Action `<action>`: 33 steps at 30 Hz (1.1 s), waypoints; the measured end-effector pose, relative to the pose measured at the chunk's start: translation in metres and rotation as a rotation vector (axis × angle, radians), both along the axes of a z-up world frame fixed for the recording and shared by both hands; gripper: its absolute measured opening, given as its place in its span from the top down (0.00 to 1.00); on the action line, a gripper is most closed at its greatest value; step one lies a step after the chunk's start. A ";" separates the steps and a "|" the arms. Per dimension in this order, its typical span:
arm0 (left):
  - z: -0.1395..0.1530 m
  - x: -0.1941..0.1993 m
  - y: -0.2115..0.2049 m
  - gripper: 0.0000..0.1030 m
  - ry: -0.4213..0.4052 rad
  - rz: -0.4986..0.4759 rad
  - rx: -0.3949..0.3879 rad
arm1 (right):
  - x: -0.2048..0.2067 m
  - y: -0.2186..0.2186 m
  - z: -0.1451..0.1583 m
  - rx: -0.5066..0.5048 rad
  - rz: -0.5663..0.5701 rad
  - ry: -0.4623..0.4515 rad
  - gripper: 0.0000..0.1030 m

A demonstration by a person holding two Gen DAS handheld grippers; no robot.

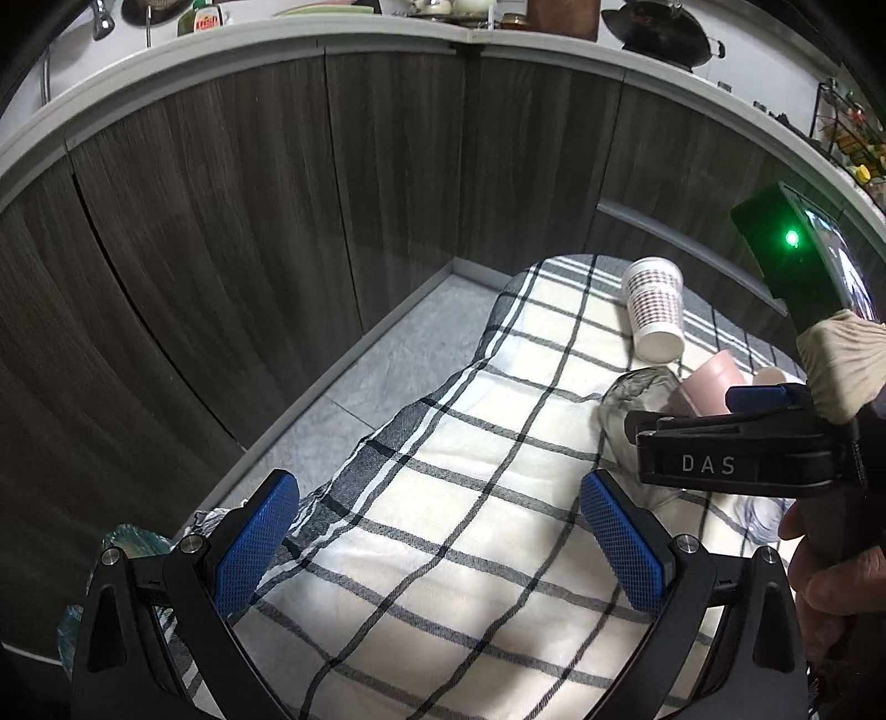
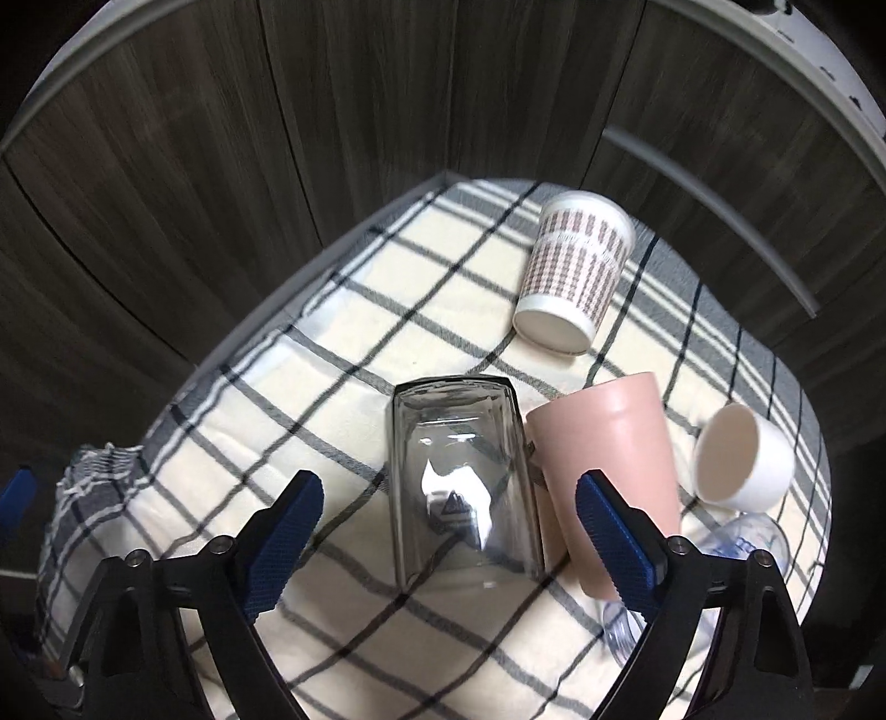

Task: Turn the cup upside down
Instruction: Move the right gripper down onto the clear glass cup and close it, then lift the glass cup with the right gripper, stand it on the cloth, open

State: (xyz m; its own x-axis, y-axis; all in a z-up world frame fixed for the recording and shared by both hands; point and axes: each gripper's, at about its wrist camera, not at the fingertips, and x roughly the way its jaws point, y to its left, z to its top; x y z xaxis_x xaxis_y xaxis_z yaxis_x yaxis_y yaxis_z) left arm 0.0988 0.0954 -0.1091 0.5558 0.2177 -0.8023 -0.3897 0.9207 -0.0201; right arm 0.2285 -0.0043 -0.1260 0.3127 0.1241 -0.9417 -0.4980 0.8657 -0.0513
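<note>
Several cups lie on their sides on a checked cloth (image 2: 343,343). In the right wrist view a clear glass (image 2: 462,487) lies between the open fingers of my right gripper (image 2: 448,526), untouched. A pink cup (image 2: 609,471) lies right of it, a white bowl-like cup (image 2: 742,459) further right, a patterned paper cup (image 2: 570,271) behind, and a clear plastic cup (image 2: 742,543) at the lower right. My left gripper (image 1: 437,531) is open and empty over bare cloth (image 1: 470,498). The right gripper (image 1: 736,448) shows at the right of the left wrist view, beside the paper cup (image 1: 656,310).
Dark wood cabinet doors (image 1: 249,221) curve behind the cloth, with a grey floor strip (image 1: 398,360) between. A countertop (image 1: 387,39) with pans and bottles runs above. A hand (image 1: 830,565) holds the right gripper.
</note>
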 end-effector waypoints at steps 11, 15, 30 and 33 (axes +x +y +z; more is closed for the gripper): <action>-0.020 0.012 -0.002 0.00 0.053 -0.005 -0.026 | 0.024 0.002 -0.035 -0.026 0.012 0.085 0.23; -0.024 0.014 0.002 0.00 0.061 0.002 -0.029 | 0.028 0.005 -0.043 -0.031 0.006 0.101 0.31; -0.001 -0.020 0.020 0.00 -0.001 -0.063 0.022 | -0.011 -0.008 -0.009 0.066 -0.184 0.047 0.34; 0.001 -0.032 0.025 0.00 0.001 -0.092 0.018 | -0.029 -0.019 -0.004 0.093 -0.272 0.042 0.34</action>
State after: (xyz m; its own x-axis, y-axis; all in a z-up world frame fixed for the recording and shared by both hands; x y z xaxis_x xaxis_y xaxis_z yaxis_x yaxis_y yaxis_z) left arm 0.0667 0.1200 -0.1079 0.5729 0.1801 -0.7996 -0.3038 0.9527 -0.0031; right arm 0.1992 -0.0238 -0.1296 0.3068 0.1272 -0.9432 -0.2471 0.9677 0.0501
